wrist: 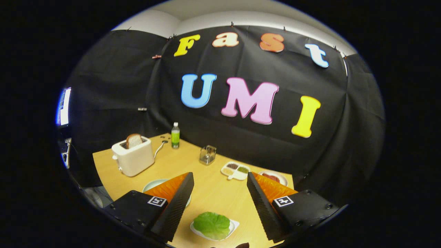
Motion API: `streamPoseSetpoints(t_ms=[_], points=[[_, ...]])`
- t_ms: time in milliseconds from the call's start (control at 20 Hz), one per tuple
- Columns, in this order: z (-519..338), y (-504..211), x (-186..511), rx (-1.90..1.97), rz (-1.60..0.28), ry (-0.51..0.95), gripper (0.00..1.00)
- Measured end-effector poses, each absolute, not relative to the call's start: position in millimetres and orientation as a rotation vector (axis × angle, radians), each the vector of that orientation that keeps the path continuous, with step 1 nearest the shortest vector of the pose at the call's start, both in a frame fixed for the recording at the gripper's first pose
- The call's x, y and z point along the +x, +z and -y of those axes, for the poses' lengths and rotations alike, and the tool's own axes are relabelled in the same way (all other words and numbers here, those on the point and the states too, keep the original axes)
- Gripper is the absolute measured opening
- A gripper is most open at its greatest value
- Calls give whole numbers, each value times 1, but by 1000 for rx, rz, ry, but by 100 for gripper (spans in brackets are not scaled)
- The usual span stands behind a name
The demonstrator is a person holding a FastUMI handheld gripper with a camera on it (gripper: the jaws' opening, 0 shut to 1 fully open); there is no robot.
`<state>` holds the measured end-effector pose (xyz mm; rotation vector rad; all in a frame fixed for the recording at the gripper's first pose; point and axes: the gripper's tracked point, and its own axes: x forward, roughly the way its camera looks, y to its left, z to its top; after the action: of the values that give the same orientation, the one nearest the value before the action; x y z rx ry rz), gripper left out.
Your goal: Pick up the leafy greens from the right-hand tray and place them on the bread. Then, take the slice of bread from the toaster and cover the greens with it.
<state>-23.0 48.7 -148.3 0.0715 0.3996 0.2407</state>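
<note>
The leafy greens (211, 225) lie on a small white tray (233, 227) on the wooden table, low between my two fingers and closer than their tips. My gripper (220, 175) hangs above the table, open, with nothing between its fingers. A white toaster (133, 159) stands beyond the left finger at the back left of the table, with a slice of bread (133, 140) sticking up out of its slot. A pale round plate (152, 184) peeks out from behind the left finger; what lies on it is hidden.
A green-labelled bottle (175, 135) stands at the back edge near the toaster's cord. A small glass jar (207, 154) stands mid-table. Just beyond the right finger are a white divided dish (235, 170) of condiments and a plate with red food (273, 177).
</note>
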Motion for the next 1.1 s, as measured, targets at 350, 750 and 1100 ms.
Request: streamPoseSetpoints(t_ms=[350,750,1100], points=[[-53,-305,-60,112,-740,315,90],[-79,-392,-83,89,-972,408,70],[-84,-422,-87,88,-1074,415,59]])
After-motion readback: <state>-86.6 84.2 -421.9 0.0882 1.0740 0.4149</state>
